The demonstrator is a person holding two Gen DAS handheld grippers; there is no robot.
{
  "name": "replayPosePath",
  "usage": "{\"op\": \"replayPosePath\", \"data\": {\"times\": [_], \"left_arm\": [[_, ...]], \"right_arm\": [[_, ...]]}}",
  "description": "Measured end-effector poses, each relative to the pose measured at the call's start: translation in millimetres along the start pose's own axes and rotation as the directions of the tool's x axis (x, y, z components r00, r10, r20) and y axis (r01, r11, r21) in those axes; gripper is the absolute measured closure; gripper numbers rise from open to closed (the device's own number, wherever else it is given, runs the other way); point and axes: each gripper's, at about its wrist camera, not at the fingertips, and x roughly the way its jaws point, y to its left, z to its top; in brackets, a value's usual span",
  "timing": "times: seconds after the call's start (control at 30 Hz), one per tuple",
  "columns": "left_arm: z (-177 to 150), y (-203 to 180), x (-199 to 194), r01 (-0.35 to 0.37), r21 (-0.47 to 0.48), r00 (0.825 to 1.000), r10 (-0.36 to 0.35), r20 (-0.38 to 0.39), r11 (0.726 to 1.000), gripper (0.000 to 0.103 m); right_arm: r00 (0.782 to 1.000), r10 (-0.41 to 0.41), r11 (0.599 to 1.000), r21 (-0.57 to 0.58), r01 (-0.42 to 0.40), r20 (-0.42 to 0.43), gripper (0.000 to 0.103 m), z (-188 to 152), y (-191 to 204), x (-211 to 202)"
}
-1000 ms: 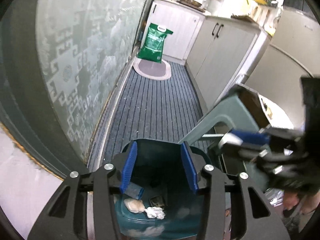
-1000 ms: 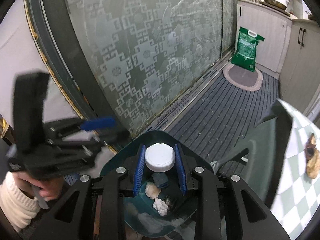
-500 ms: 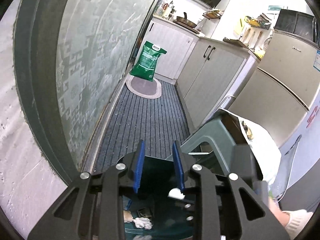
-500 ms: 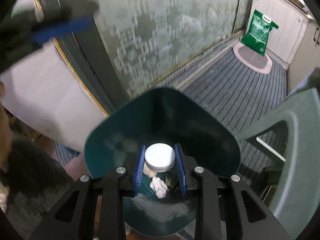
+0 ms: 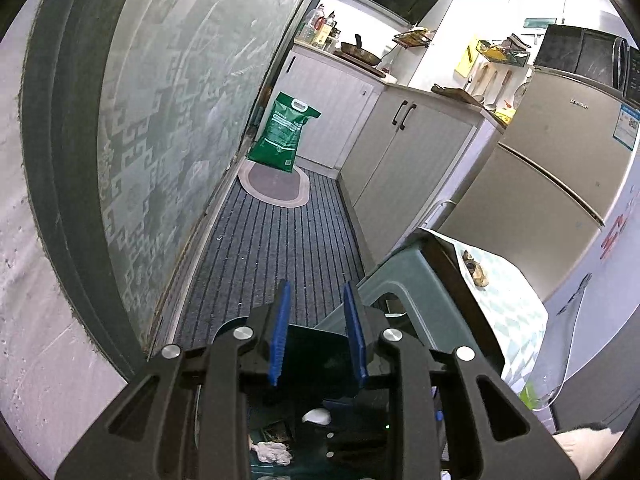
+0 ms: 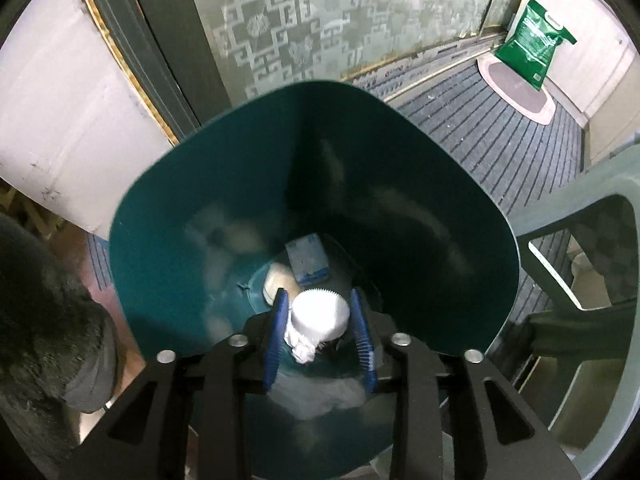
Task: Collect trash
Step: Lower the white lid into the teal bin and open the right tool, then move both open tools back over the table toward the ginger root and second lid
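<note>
A teal trash bin [image 6: 304, 184] fills the right wrist view. My right gripper [image 6: 318, 294] points down into its mouth. Between the blue pads sits a white ribbed bottle cap [image 6: 320, 316], blurred and tilted. The jaws are opening and a thin gap shows on each side of the cap. At the bin's bottom lie a blue-and-white packet [image 6: 308, 258] and a beige scrap [image 6: 276, 280]. My left gripper [image 5: 316, 286] hovers above the bin's rim [image 5: 320, 340]. Its jaws stand narrowly apart with nothing between them. Below it I see a crumpled white tissue [image 5: 274, 451].
A grey-green plastic chair [image 5: 404, 280] stands right beside the bin, with a checked tablecloth [image 5: 504, 292] behind it. A frosted glass door [image 5: 160, 140] runs along the left. A green sack [image 5: 286, 136] stands at the far end of the striped mat [image 5: 272, 248]. A dark sleeve [image 6: 44, 320] shows at the lower left.
My right gripper has dropped into the bin's mouth, and its jaws have widened around the cap. My left gripper has tilted upward, and its jaws have narrowed.
</note>
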Motion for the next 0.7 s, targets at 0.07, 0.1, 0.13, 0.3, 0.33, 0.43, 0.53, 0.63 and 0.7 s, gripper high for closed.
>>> {"op": "replayPosePath", "data": {"times": [0.07, 0.1, 0.13, 0.3, 0.33, 0.43, 0.53, 0.63, 0.7], "left_arm": [[0.1, -0.4, -0.5, 0.005, 0.0, 1.0, -0.005, 0.004, 1.0, 0.075], [-0.2, 0.0, -1.1, 0.005, -0.002, 1.0, -0.005, 0.006, 1.0, 0.074], [-0.5, 0.1, -1.6, 0.005, -0.003, 1.0, -0.005, 0.008, 1.0, 0.074], [1.1, -3.5, -2.4, 0.007, -0.003, 1.0, -0.007, 0.017, 1.0, 0.072], [1.7, -4.5, -2.7, 0.008, -0.002, 1.0, -0.008, 0.02, 1.0, 0.072], [4.8, -7.8, -4.8, 0.014, 0.002, 0.999, -0.014, 0.034, 1.0, 0.071], [8.2, -12.7, -7.4, 0.017, 0.006, 0.999, -0.017, 0.051, 1.0, 0.071], [10.3, -16.4, -8.8, 0.013, 0.012, 0.998, -0.014, 0.066, 1.0, 0.069], [12.3, -19.1, -10.2, 0.012, 0.012, 0.997, -0.013, 0.076, 1.0, 0.069]], "right_arm": [[1.0, -0.003, 1.0, -0.003, 0.003, -0.01, 0.062, -3.1, 0.0, 0.8], [1.0, -0.002, 1.0, -0.004, 0.002, -0.01, 0.062, -4.0, 0.0, 1.1], [1.0, -0.002, 1.0, -0.005, 0.002, -0.009, 0.062, -4.5, -0.2, 0.4], [0.999, 0.025, 1.0, 0.0, -0.025, 0.024, 0.063, -3.9, 0.5, -12.1], [0.999, 0.029, 1.0, 0.001, -0.029, 0.033, 0.063, -2.9, 1.0, -15.4], [0.996, 0.045, 0.999, 0.003, -0.045, 0.074, 0.066, 1.6, 2.5, -31.6], [0.991, 0.053, 0.999, 0.001, -0.054, 0.122, 0.07, 5.5, 3.7, -50.4], [0.982, 0.059, 0.998, -0.001, -0.06, 0.178, 0.072, 9.4, 4.9, -72.9], [0.976, 0.063, 0.998, -0.002, -0.064, 0.21, 0.073, 12.0, 4.7, -86.8]]}}
